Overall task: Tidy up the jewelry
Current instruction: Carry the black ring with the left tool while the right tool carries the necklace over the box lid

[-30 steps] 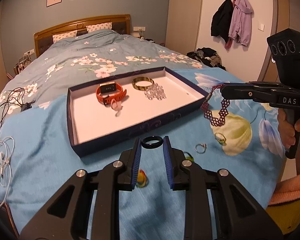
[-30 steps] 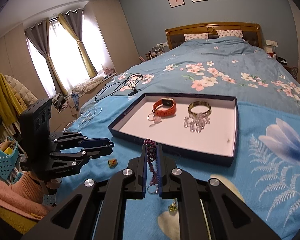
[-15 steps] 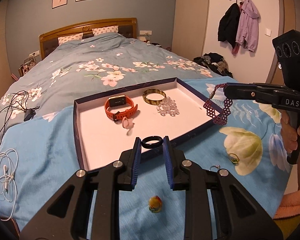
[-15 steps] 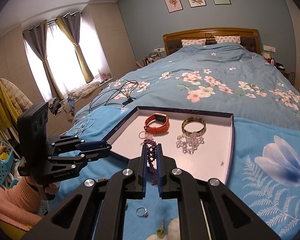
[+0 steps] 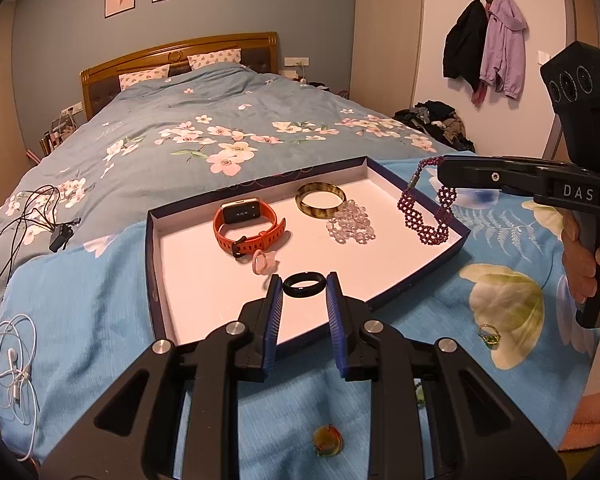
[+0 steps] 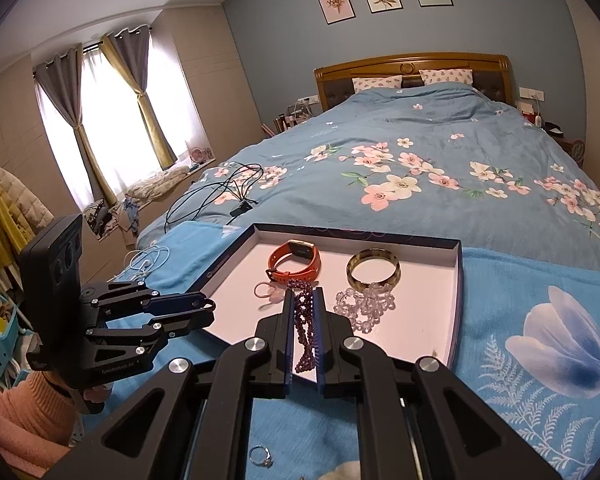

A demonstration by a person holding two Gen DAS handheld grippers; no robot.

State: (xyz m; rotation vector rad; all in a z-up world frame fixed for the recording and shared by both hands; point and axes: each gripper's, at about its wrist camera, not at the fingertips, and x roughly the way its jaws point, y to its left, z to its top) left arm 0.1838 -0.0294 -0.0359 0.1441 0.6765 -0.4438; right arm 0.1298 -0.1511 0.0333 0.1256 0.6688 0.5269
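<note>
Both grippers are loaded and hovering over the tray (image 5: 156,248). The left gripper (image 5: 304,286) has its jaws pinched on a black ring (image 5: 304,285), low centre of the left wrist view. The right gripper (image 6: 303,300) is clamped on a purple beaded bracelet (image 5: 424,216), dangling over the tray's right corner.

I'd drop each piece onto bare white floor, clear of the orange smartwatch (image 5: 248,226), gold bangle (image 5: 320,200) and clear bead bracelet (image 5: 352,226), and lower the beads before letting go so they don't snag the rim.

Readable text: "DAS" on the right gripper, at the right edge of the left wrist view.
</note>
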